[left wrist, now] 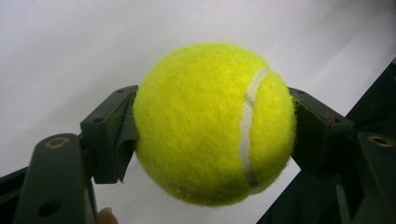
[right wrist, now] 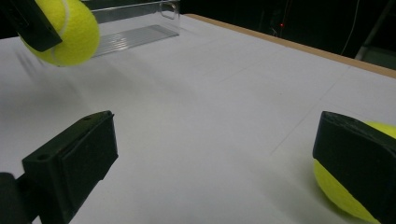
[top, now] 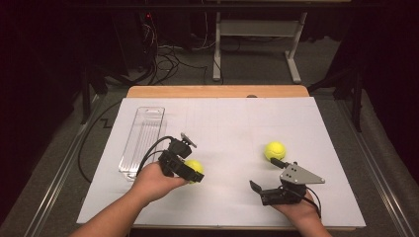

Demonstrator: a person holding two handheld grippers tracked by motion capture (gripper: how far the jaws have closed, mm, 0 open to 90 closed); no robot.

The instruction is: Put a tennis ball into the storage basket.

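A person is sitting at a table [top: 217,91] covered by a white sheet [top: 232,128], holding a gripper in each hand; the left gripper [top: 193,174] is lying near the front left of the sheet, gripped by the left hand [top: 153,181], and it is clamping a yellow tennis ball [top: 194,168] between its jaws; in the left gripper view the ball [left wrist: 215,123] is sitting squarely between the two black jaws, each pressing against one side of it, with the ball's white seam curving down its right half and the white sheet [left wrist: 70,46] lying behind it.

The right gripper [top: 267,173] is resting at the front right of the sheet in the right hand [top: 296,207], its jaws standing wide apart and holding nothing; a second tennis ball [top: 274,150] is lying on the sheet just beyond it, near the far jaw; in the right gripper view this second ball [right wrist: 341,196] is showing partly behind the right-side jaw, and whether the two are touching cannot be told; the held ball [right wrist: 70,32] is appearing at the upper left of that view.

A clear plastic tray [top: 143,140] is lying lengthwise along the left side of the sheet, beside the left gripper and well apart from the right one; it is also showing at the top of the right gripper view [right wrist: 135,28]; a black cable [top: 148,150] is looping from the left gripper across the near end of the tray.
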